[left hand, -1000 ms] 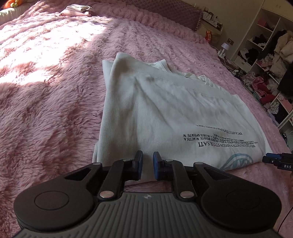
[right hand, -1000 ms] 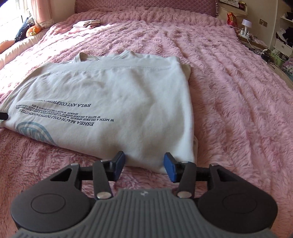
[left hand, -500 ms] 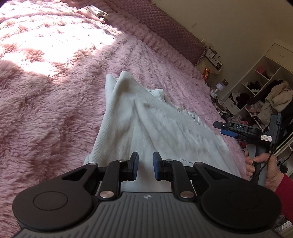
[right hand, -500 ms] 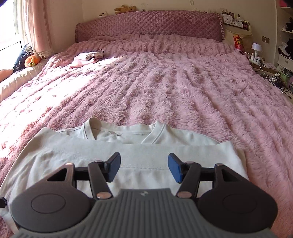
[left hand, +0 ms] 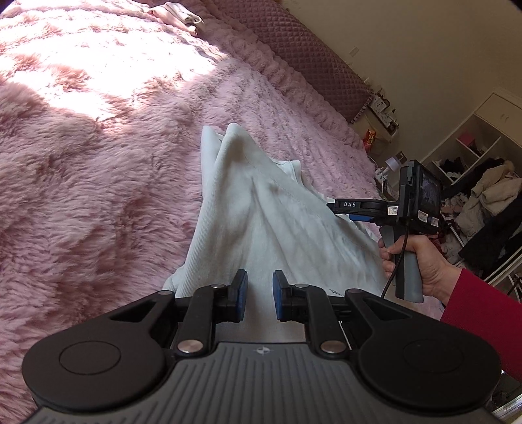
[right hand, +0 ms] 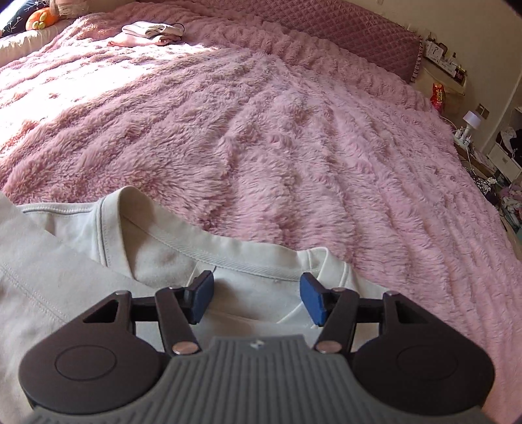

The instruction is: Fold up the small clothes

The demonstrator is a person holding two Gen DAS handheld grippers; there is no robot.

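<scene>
A white T-shirt [left hand: 267,212] lies partly folded on the fluffy pink blanket [left hand: 98,182], with creases running along its length. My left gripper [left hand: 260,295] hovers over the shirt's near end, its blue pads a narrow gap apart with nothing pinched between them. In the right wrist view my right gripper [right hand: 256,298] stands wide open just above the shirt's ribbed neckline [right hand: 202,248], and no cloth is between its pads. The left wrist view also shows the right gripper [left hand: 339,210] at the shirt's far right edge, held by a hand [left hand: 414,261] in a red sleeve.
A small pile of folded clothes [right hand: 150,32] lies far up the bed near the quilted headboard [right hand: 326,26]. An orange plush toy [right hand: 39,19] sits at the top left. Open shelves stuffed with clothes [left hand: 483,182] and a bedside lamp [right hand: 473,119] stand right of the bed.
My right gripper swept from the shirt's printed hem end up to the neckline and its jaws widened. The left gripper rolled and shifted a little; its gap stayed the same.
</scene>
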